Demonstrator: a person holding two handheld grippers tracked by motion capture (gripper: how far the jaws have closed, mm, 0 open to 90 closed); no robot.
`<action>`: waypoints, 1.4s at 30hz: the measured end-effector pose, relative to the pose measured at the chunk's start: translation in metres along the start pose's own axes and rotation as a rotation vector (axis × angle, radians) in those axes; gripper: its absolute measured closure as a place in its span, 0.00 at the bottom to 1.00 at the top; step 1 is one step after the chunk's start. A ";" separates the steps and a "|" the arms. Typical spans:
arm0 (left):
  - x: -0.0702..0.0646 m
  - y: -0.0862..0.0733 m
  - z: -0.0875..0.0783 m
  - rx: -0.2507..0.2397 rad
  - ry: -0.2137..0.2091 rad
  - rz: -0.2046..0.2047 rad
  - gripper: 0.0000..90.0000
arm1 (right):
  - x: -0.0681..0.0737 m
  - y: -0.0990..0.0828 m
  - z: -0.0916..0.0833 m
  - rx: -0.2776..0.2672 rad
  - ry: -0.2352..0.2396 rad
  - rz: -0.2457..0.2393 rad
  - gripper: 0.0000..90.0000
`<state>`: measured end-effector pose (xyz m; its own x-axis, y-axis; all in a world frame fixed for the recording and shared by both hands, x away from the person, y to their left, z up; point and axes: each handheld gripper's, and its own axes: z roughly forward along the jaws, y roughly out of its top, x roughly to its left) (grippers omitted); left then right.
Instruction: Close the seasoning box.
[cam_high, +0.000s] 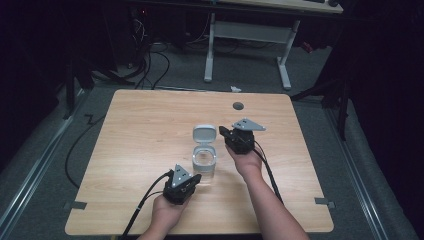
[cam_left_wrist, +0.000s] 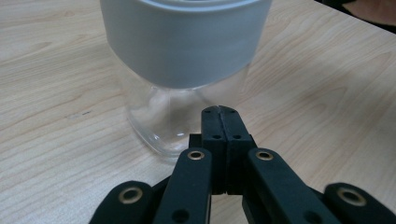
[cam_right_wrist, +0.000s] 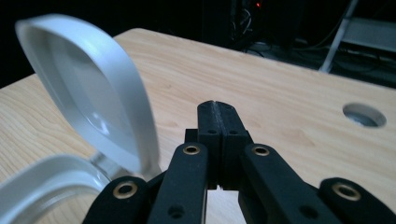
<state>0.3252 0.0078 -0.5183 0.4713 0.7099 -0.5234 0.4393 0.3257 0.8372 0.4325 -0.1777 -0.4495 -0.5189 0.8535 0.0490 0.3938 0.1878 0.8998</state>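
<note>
A clear glass jar (cam_high: 204, 162) with a grey collar stands mid-table, its hinged grey lid (cam_high: 204, 134) flipped up and open at the far side. My left gripper (cam_high: 194, 177) sits just in front of the jar (cam_left_wrist: 163, 126), jaws pressed together with nothing between them; its tips (cam_left_wrist: 219, 112) lie close to the glass base. My right gripper (cam_high: 223, 131) hovers at the jar's right, beside the raised lid (cam_right_wrist: 93, 93), jaws also together and empty. The grey collar (cam_right_wrist: 42, 182) shows at the lower left of the right gripper view.
The wooden table (cam_high: 150, 120) has a round cable hole (cam_high: 238, 105) near its far edge, also seen as a hole (cam_right_wrist: 364, 115) in the right gripper view. Tape tabs (cam_high: 75, 205) mark the near corners. A white desk frame (cam_high: 250, 35) stands beyond on the floor.
</note>
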 end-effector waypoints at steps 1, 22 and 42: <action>0.000 0.000 0.000 0.000 0.000 0.000 1.00 | 0.000 0.000 0.000 0.000 0.000 0.000 1.00; 0.001 0.000 0.006 -0.004 0.018 0.000 1.00 | 0.026 0.001 -0.015 -0.035 0.058 -0.064 1.00; 0.003 0.001 -0.001 -0.003 0.002 -0.008 1.00 | 0.035 -0.032 -0.063 -0.078 0.059 -0.078 0.99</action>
<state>0.3259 0.0112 -0.5191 0.4666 0.7083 -0.5297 0.4409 0.3330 0.8335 0.3534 -0.1843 -0.4487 -0.5903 0.8072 0.0015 0.2920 0.2118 0.9327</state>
